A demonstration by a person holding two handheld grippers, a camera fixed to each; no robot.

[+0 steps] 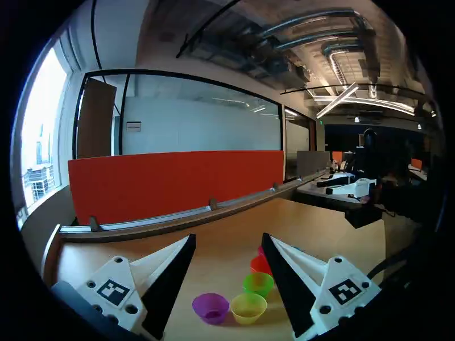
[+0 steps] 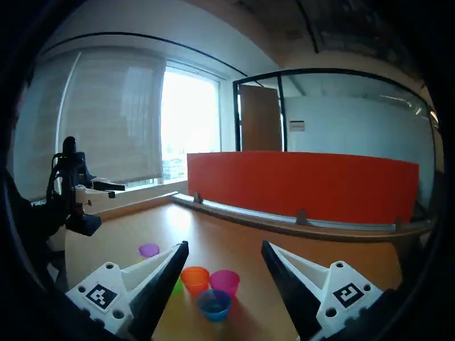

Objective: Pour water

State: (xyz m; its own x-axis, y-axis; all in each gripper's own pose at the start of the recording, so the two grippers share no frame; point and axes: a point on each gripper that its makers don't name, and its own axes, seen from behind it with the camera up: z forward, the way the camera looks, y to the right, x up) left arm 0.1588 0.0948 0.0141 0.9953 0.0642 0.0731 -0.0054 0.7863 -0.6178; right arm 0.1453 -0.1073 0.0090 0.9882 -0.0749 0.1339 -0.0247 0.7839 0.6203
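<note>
Hovering, both with jaws apart, the left hand-held gripper (image 1: 228,235) should straddle the yellow cup (image 1: 248,307) squarely, and the right hand-held gripper (image 2: 224,243) the blue cup (image 2: 214,304).

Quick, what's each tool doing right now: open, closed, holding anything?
Left tool: open, holding nothing.
Right tool: open, holding nothing.

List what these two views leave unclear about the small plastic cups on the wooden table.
- Right gripper view: the green plastic cup is mostly hidden behind a finger of the right gripper.
- Left gripper view: the pink plastic cup is nearly covered by a finger of the left gripper and by the orange plastic cup.
- Both views: whether any cup holds water is too small to tell.
</note>
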